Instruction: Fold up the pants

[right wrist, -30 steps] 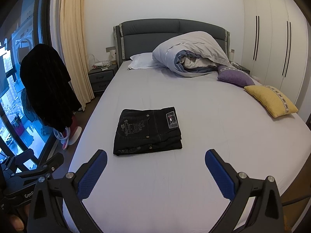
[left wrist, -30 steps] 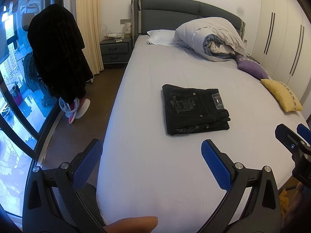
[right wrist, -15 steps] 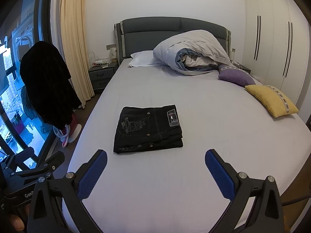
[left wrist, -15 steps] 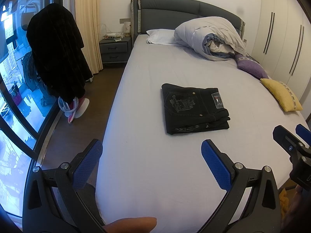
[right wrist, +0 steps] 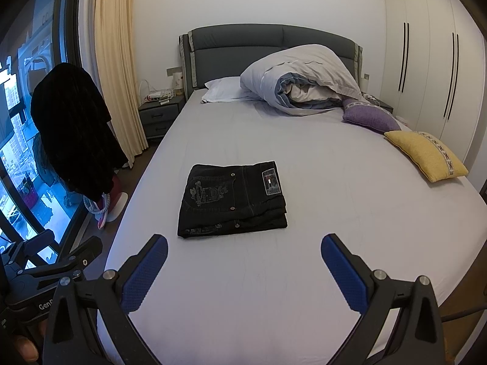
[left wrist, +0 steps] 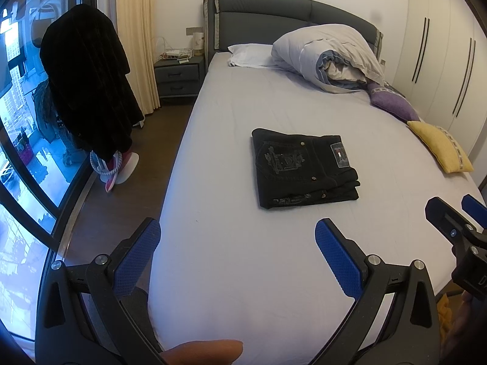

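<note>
Black pants [left wrist: 301, 167] lie folded into a compact rectangle on the grey bed sheet [left wrist: 243, 258], back pocket and label facing up; they also show in the right wrist view [right wrist: 232, 196]. My left gripper [left wrist: 236, 243] is open and empty, held above the foot of the bed, well short of the pants. My right gripper [right wrist: 243, 258] is open and empty, also back from the pants, over the sheet. The right gripper's tip shows at the right edge of the left wrist view [left wrist: 453, 222]; the left gripper shows at the lower left of the right wrist view [right wrist: 54, 261].
A bunched duvet [right wrist: 304, 82] and white pillow [right wrist: 222, 89] lie at the headboard. A purple cushion [right wrist: 369, 117] and yellow cushion [right wrist: 426, 155] sit along the right edge. A dark coat [left wrist: 85, 85] hangs by the window; a nightstand [left wrist: 178, 76] stands left of the bed.
Both grippers have drawn back and risen slightly, staying open. The folded pants have not moved.
</note>
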`<state>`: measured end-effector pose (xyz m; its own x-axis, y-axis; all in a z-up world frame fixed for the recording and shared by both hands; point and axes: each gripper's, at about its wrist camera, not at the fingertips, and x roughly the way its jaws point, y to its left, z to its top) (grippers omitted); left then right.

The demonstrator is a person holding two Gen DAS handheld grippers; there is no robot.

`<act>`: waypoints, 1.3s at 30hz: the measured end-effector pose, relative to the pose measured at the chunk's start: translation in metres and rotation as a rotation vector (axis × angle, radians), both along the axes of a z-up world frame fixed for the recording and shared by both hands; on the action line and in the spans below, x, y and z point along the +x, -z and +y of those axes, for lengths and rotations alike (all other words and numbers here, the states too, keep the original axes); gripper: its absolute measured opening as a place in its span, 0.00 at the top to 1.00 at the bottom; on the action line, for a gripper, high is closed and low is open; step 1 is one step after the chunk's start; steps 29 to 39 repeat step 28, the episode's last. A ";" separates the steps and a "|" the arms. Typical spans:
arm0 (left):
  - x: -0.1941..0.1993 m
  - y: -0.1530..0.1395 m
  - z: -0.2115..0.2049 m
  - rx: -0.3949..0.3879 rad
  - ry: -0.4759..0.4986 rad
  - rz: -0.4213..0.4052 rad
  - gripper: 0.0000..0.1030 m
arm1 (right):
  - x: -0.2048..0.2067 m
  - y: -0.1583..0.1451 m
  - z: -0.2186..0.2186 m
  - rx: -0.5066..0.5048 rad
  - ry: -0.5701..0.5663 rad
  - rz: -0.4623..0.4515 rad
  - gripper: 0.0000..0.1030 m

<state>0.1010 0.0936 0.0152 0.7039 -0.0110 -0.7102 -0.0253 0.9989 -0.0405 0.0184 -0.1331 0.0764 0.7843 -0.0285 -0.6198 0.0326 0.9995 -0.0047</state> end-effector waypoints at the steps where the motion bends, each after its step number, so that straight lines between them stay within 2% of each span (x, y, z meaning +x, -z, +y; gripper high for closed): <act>1: 0.000 0.000 0.000 -0.001 0.001 0.000 0.00 | 0.000 0.000 0.000 0.001 0.000 0.001 0.00; 39: 0.013 0.018 0.002 -0.010 0.013 0.041 0.00 | -0.011 0.011 -0.012 0.017 -0.007 0.035 0.00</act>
